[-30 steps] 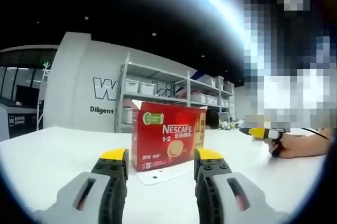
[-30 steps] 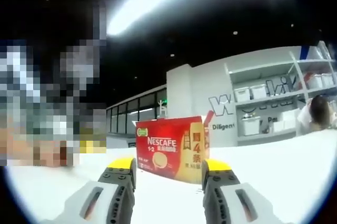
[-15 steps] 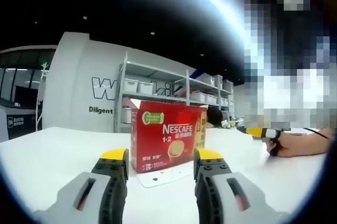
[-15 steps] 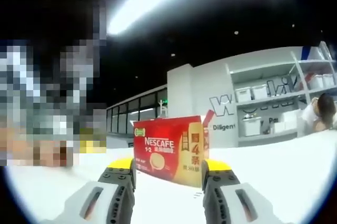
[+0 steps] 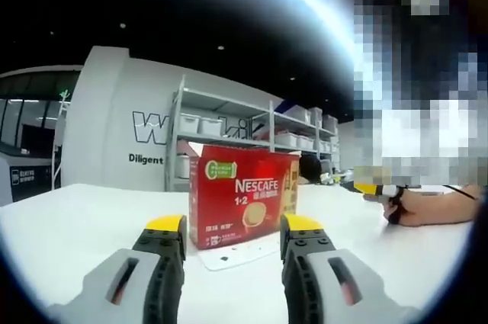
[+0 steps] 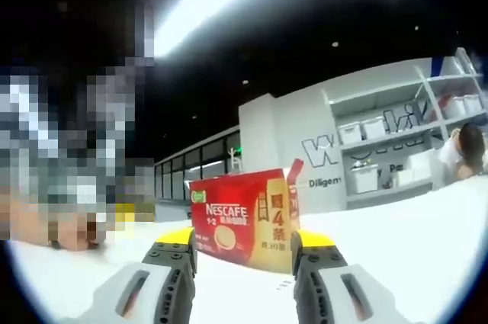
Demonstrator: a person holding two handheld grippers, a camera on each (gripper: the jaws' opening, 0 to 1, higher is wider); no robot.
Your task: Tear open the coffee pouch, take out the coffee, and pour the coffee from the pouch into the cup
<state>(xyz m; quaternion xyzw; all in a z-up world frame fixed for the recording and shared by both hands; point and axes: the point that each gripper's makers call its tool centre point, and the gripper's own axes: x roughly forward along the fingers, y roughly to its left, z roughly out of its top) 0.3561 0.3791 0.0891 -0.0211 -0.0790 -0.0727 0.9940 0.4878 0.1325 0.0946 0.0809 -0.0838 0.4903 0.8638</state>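
Nescafe box (image 5: 242,197) stands upright, long side across, beyond both wide-open, empty claws (image 5: 232,234) (image 6: 242,242).

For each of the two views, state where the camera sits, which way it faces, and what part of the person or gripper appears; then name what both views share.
Left gripper view: rides the left gripper, low over the white table, facing the red Nescafe box and shelving; own jaws apart, a hand at right.
Right gripper view: rides the right gripper, facing the same box from another side; own jaws apart.
Shared: box, table, shelving wall.
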